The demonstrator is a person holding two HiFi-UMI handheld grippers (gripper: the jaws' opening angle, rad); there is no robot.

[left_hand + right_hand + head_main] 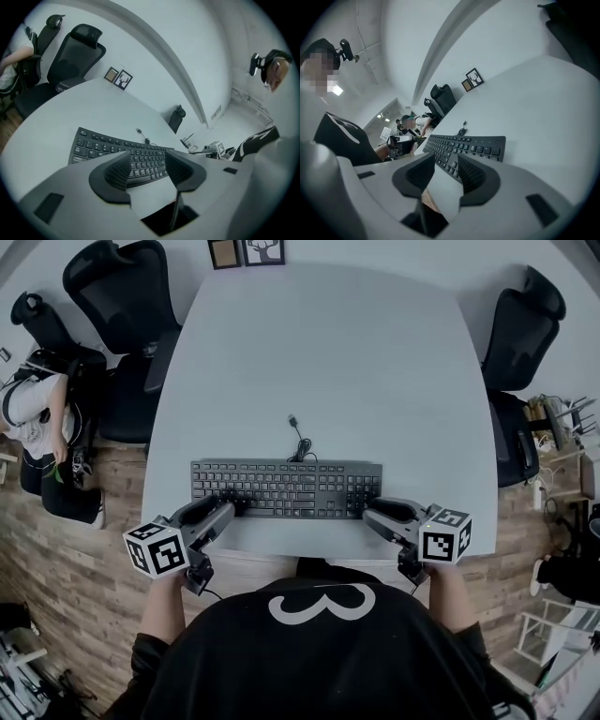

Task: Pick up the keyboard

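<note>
A black keyboard [286, 488] lies flat near the front edge of the white table [328, 362], with its cable and plug [297, 437] curled behind it. My left gripper [228, 507] is at the keyboard's front left corner, jaws open with nothing between them. My right gripper [367, 512] is at the front right corner, also open and empty. In the left gripper view the keyboard [122, 152] shows just beyond the spread jaws of the left gripper [147, 161]. In the right gripper view the keyboard [468, 147] lies past the parted jaws of the right gripper [446, 165].
Black office chairs stand at the far left [127, 296] and at the right [520, 334] of the table. Two small picture frames [246, 251] lean at the table's far edge. A seated person [37, 418] is at the left, off the table.
</note>
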